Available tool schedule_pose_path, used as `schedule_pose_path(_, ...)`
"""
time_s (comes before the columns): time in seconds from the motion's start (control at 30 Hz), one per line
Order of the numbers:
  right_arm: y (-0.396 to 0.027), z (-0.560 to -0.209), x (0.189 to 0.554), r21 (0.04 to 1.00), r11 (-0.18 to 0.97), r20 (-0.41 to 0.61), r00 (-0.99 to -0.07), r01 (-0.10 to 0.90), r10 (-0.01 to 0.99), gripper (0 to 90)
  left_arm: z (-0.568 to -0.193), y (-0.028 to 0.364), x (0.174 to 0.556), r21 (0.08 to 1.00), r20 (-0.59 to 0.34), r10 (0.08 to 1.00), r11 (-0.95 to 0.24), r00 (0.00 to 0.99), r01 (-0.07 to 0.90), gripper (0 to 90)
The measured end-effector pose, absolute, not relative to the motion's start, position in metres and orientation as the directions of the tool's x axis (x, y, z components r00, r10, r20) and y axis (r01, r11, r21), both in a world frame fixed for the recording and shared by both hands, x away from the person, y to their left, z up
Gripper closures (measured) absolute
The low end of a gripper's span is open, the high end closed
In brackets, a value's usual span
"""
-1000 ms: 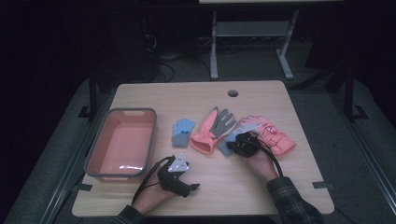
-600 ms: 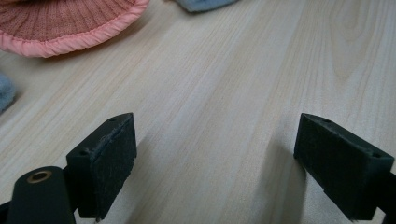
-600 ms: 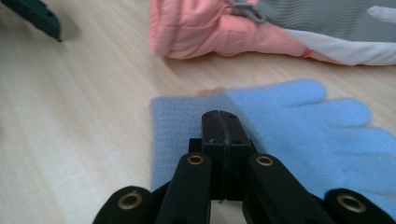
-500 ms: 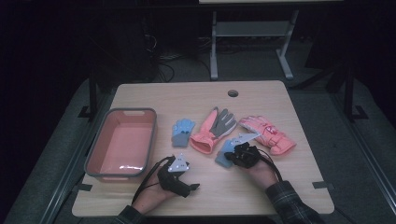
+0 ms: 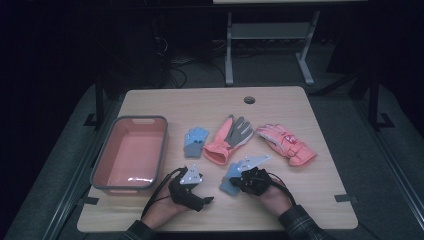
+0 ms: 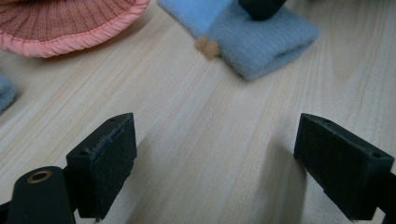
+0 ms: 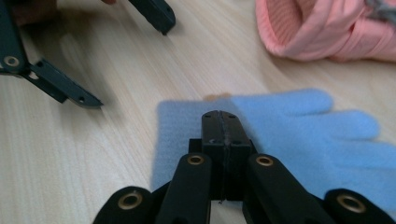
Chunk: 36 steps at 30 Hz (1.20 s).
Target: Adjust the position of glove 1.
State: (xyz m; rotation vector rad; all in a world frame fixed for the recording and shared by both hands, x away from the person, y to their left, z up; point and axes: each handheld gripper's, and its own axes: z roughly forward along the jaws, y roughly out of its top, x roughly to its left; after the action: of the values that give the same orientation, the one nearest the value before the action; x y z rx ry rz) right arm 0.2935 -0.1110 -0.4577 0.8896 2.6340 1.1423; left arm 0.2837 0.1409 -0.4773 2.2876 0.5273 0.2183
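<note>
A light blue knit glove [image 5: 229, 182] [image 7: 299, 135] [image 6: 261, 39] lies near the table's front, under the tip of my right gripper [image 5: 241, 180] [image 7: 219, 121]. Its jaws are pressed together at the cuff end, pinching the fabric. My left gripper [image 5: 202, 189] [image 6: 215, 163] rests just to the left, its jaws wide apart over bare wood with nothing between them. It also appears in the right gripper view [image 7: 116, 51]. A second blue glove [image 5: 196, 141], a pink-and-grey glove [image 5: 230, 137] [image 7: 327, 32] and a pink padded glove [image 5: 286, 144] lie mid-table.
A pink bin with a grey rim [image 5: 102, 165] stands at the left of the wooden table [image 5: 310, 200]. A cable hole [image 5: 249, 99] sits near the far edge. Metal stand legs and cables are on the dark floor beyond.
My right gripper has moved toward the front and left, away from the pink padded glove, and the blue glove has come along with it. The left gripper has stayed put.
</note>
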Motion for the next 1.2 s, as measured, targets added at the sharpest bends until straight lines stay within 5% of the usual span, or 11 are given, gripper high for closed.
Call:
schedule_pose_path(0.47,-0.149,-0.463,0.319,0.69,0.508,0.068,-0.744,0.516,0.664,89.8,-0.477,0.141,0.283,0.717,-0.007,0.438,-0.624,0.899,0.31,12.3)
schedule_pose_path(1.2,-0.176,-0.463,0.277,0.656,0.576,0.056,-0.792,0.488,0.608,89.9,-0.477,0.141,0.283,0.72,-0.006,0.439,-0.621,0.898,0.308,12.3)
